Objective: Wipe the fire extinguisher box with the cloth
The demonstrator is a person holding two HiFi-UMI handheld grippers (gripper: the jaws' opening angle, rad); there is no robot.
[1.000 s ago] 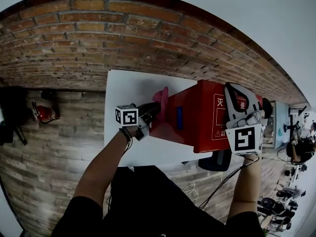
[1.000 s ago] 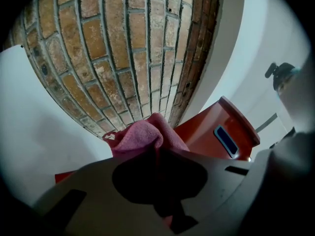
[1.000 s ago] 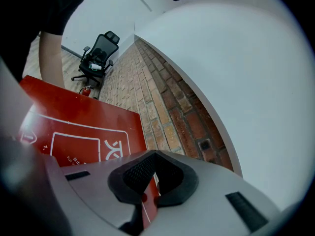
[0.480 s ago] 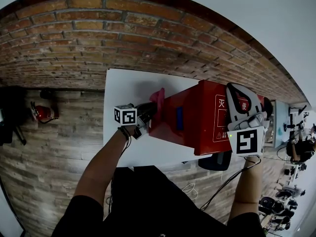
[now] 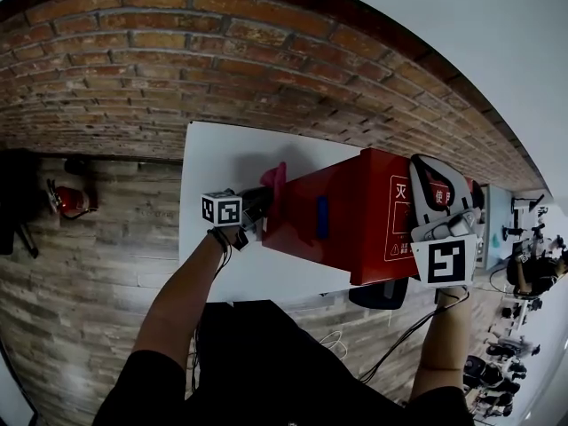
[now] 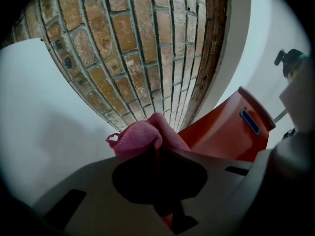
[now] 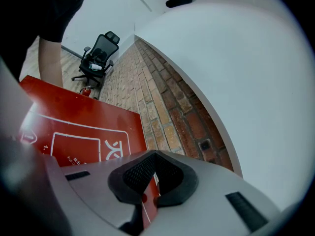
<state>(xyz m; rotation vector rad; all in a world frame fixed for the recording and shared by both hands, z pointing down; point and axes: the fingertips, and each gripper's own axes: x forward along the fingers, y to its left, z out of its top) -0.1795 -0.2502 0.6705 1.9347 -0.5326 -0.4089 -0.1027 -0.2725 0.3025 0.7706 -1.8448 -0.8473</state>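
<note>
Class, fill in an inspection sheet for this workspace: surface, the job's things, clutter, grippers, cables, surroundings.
Surface: white table, set against a brick wall.
Job's things: red fire extinguisher box stands on the table; pink cloth is bunched against its left end.
Clutter: dark object at the table's near edge below the box, kind unclear.
Grippers: left gripper shut on the cloth; right gripper shut on the box's top edge.
Cables: one thin cable hangs below the right gripper.
Surroundings: small fire extinguisher on the floor at left; office chair farther off.
</note>
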